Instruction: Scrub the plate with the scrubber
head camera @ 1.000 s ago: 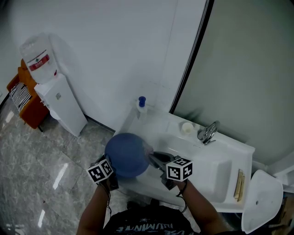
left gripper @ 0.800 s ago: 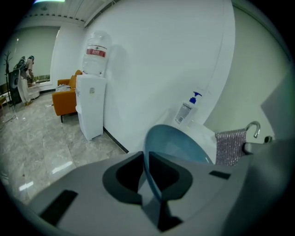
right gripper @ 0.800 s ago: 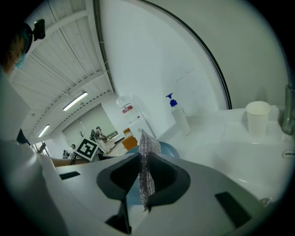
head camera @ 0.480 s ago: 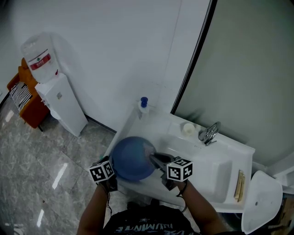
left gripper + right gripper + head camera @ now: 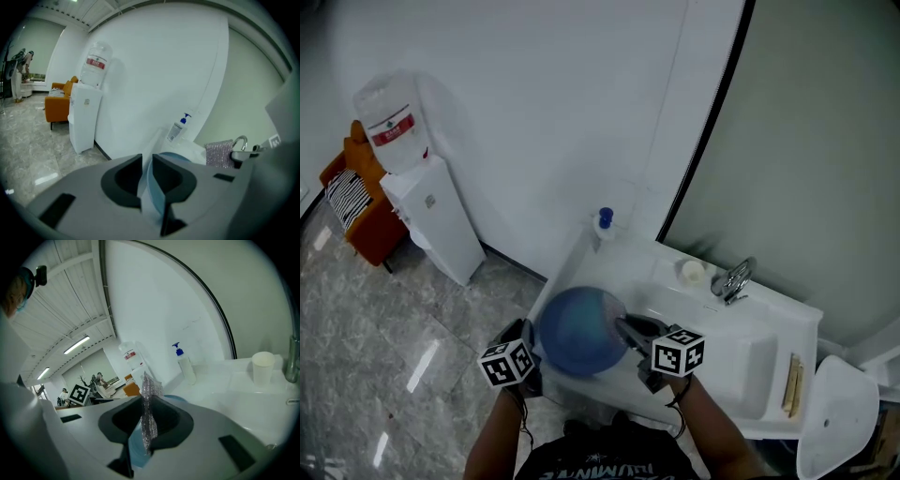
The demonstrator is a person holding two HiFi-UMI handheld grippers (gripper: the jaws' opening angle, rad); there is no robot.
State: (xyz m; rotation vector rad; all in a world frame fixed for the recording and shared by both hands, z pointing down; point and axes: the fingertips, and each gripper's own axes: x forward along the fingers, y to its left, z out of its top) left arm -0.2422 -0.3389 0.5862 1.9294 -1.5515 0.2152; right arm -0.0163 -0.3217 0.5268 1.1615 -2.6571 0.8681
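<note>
— Since a sec ago the plate [image 5: 579,330] has slid a bit closer to the right gripper [image 5: 628,328], and the whole head view has swung too. Where's it sit now?

— Head view: it's held in the air over the near-left corner of the sink unit [image 5: 722,328], face up toward the camera, partly overhanging the floor. Left gripper [image 5: 532,339] has the rim on the near-left side. The right gripper's tips reach over the opposite rim. Soap bottle [image 5: 605,222] is at the far-left corner, well apart.

— Left jaws?

— Left gripper view: nearly together w/ the blue rim sandwiched btw them, plate running straight away from the camera. They've just eased a touch wider. But the rim fills the gap and nothing else carries the plate, so I'd call it gripped. Scrubber [image 5: 219,153] shows off to the right, past the plate's far rim, a silvery mesh.

— And the right?

— Right gripper view: jaws closed on that mesh, which stands up as a thin sheet btw the pads, top edge poking above them. Blue of the plate shows just under and left of the tips.

— So what does the stroke turn on?

— Imo the plate lies left of and below the scrubber, so the right gripper should travel leftward across the face, toward the left gripper. Mesh looks at or just off the rim; can't confirm contact. Left gripper only needs to hold firm, and a loosening pinch is the risk there.
</note>
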